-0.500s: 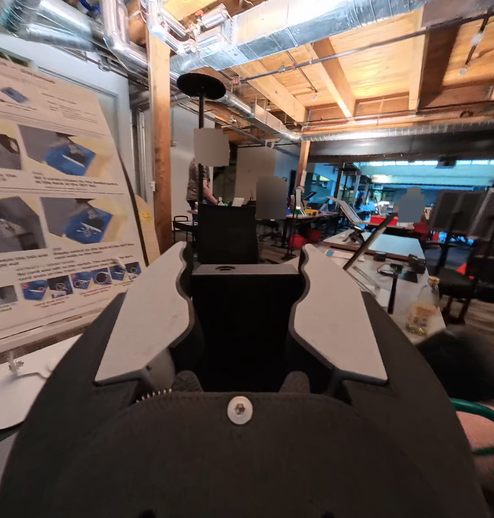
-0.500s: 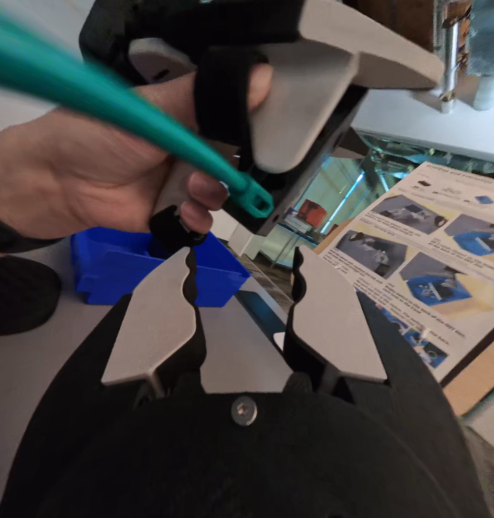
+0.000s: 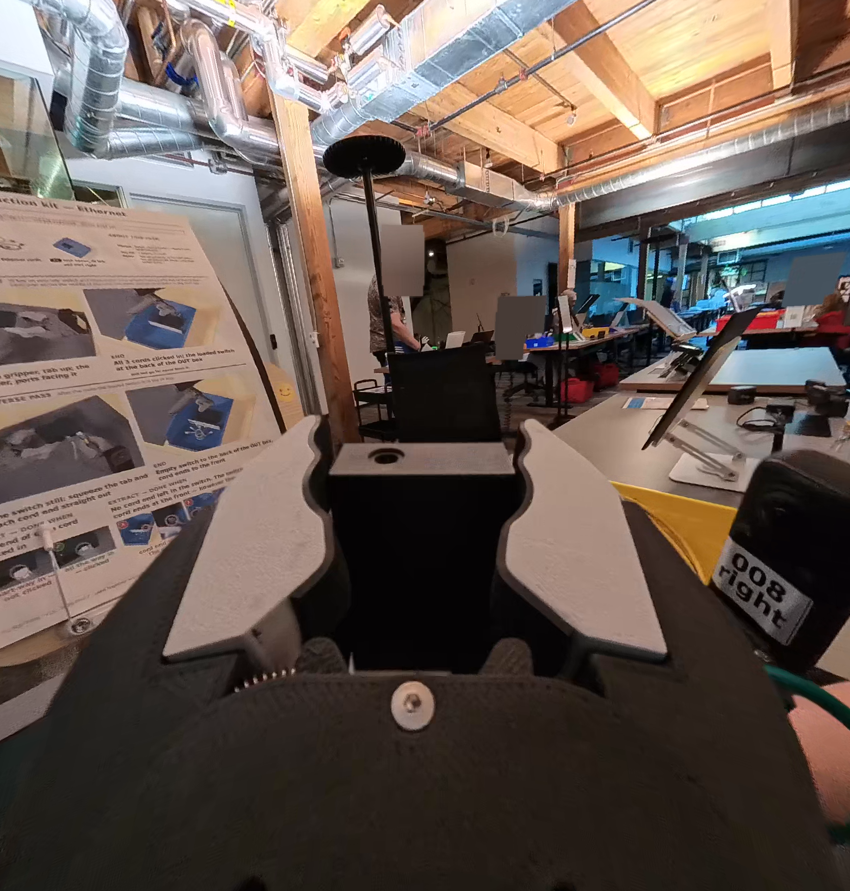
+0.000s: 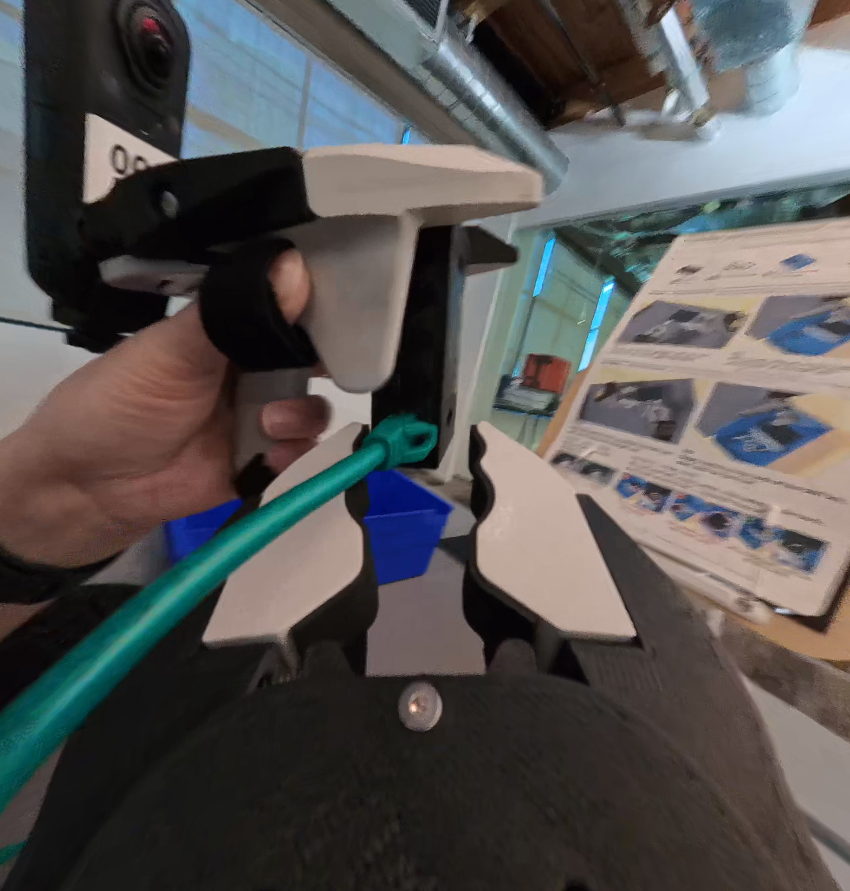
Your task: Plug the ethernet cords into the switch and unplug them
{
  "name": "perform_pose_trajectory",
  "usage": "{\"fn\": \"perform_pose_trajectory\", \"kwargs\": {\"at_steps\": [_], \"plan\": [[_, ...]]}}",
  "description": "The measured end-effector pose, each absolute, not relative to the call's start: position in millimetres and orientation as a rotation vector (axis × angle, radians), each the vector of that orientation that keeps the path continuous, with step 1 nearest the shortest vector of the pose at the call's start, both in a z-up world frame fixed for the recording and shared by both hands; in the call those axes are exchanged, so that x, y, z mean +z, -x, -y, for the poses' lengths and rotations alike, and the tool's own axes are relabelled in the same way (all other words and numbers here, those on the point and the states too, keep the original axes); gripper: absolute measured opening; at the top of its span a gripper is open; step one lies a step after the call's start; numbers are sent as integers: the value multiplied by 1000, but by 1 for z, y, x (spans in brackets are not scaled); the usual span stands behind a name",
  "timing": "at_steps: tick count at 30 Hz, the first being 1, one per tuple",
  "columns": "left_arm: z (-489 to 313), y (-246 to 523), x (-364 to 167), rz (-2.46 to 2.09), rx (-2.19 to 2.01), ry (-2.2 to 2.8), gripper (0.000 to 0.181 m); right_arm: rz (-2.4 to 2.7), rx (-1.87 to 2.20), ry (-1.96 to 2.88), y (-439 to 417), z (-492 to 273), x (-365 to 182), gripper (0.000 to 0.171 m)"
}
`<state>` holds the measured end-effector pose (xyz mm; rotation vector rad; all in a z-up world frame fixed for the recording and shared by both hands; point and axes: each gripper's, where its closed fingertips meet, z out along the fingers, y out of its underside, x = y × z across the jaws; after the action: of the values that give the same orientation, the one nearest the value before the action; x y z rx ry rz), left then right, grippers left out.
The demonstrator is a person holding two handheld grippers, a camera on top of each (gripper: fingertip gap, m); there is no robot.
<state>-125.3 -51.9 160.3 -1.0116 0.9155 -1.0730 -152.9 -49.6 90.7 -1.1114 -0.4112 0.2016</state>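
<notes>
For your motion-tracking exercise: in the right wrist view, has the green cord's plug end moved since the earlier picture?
Yes. The green ethernet cord's plug has moved right and down, from left of the black switch to its lower end.

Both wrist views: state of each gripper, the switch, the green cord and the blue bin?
left hand-held gripper: shut on the switch, held upright
switch: black box clamped between the fingers
right hand-held gripper: open, holding nothing
green cord: plug end at the switch's underside, seating unclear
blue bin: on the table, contents not visible

The switch point(image 3: 420, 545) sits between the left claw's point(image 3: 419, 438) fingers, instruction board point(image 3: 90, 395) to its left.
</notes>
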Motion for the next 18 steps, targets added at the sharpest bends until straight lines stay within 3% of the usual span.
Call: {"fn": "perform_pose_trajectory", "kwargs": {"at_steps": [2,6,14,18], "plan": [[56,126,162,-926,-1131,1021,71,397,106,1040,138,54,99,29],[64,120,154,-1073,-1129,1027,71,589,-66,992,137,57,100,30],[60,136,132,-1397,-525,672,73,1035,-281,1224,107,60,89,28],[73,127,97,-1585,-319,576,65,1212,-412,1309,105,64,70,28]]}}
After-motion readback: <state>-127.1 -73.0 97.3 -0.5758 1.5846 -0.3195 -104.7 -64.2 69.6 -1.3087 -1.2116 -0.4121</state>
